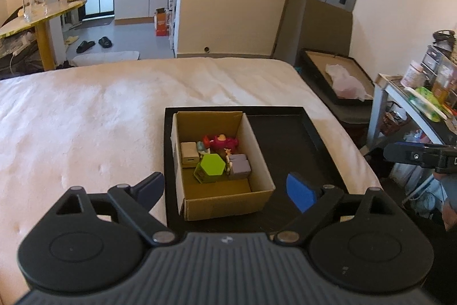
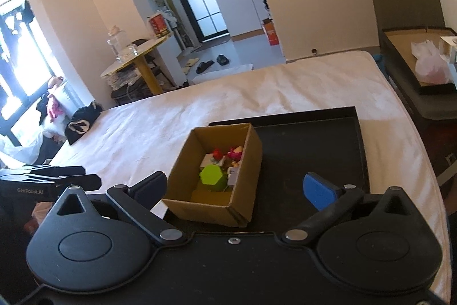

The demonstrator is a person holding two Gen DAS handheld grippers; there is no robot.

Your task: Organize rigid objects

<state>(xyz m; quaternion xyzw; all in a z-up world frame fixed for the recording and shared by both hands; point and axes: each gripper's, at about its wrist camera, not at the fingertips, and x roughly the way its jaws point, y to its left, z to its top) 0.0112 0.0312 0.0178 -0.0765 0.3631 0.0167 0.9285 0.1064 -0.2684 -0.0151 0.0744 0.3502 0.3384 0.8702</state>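
Broadly, a white bed [image 1: 85, 110] filled the scene, and it served as the work surface. Near its right edge lay a black tray [image 1: 288, 139], most likely there to give the small things a flat, firm base on the soft cover. A cardboard box [image 1: 228, 203] stood in the left part of the tray, its open top up, while the tray's right part lay bare. Inside the box sat the toys, gathered toward the far and middle floor: a green hexagonal block [image 1: 210, 167], a grey block [image 1: 241, 166] just to its right, a tan block [image 1: 189, 153] to its left, and a magenta figure [image 1: 224, 143] at the far side. By my reading, the sorting looked done or close to it, since nothing loose showed on the tray or bed.

Both tools hung on the near side of the box, above the tray's near edge. The left gripper [image 1: 230, 189] had its jaws spread wide and gripped nothing. The right gripper [image 2: 235, 185] was likewise spread wide and empty, probably pulled clear so the box stayed undisturbed.
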